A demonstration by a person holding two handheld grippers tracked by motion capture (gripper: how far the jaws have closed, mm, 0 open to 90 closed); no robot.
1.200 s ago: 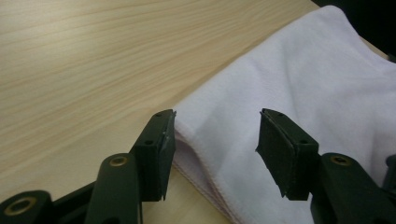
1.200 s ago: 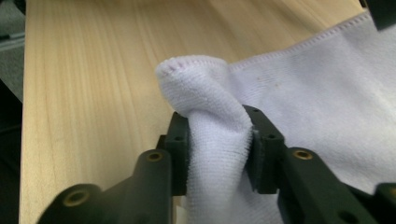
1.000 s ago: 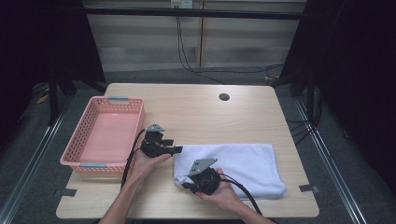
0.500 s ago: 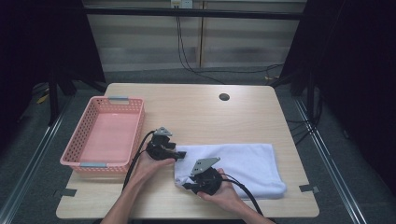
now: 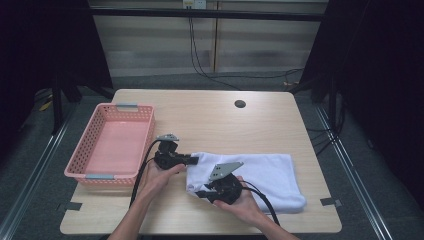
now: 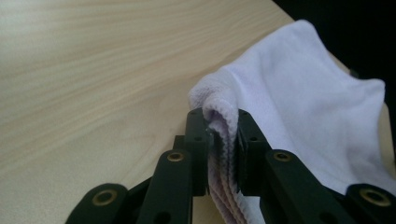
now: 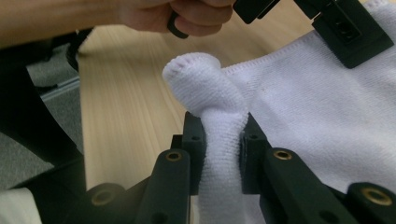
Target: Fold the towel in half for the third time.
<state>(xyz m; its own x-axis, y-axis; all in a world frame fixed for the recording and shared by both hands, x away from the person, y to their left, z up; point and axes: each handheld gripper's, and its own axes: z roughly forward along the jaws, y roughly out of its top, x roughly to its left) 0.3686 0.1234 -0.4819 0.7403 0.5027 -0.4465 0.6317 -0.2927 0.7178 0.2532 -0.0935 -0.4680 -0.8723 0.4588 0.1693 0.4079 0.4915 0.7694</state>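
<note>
Right of the basket (image 5: 112, 145), both grippers now pinch the towel's (image 5: 270, 172) left edge: left gripper (image 5: 192, 160) has closed in, right gripper (image 5: 197, 192) clamped, ready to fold.

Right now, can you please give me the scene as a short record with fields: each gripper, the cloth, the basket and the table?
left gripper: shut on the towel's left edge, several layers between its jaws
right gripper: shut on a bunched corner of the towel
towel: white, folded, lying flat on the table's right front part, its left end lifted by both grippers
basket: pink, holds nothing, at the table's left edge, apart from the towel
table: light wood, with a round dark hole near the far edge
</note>
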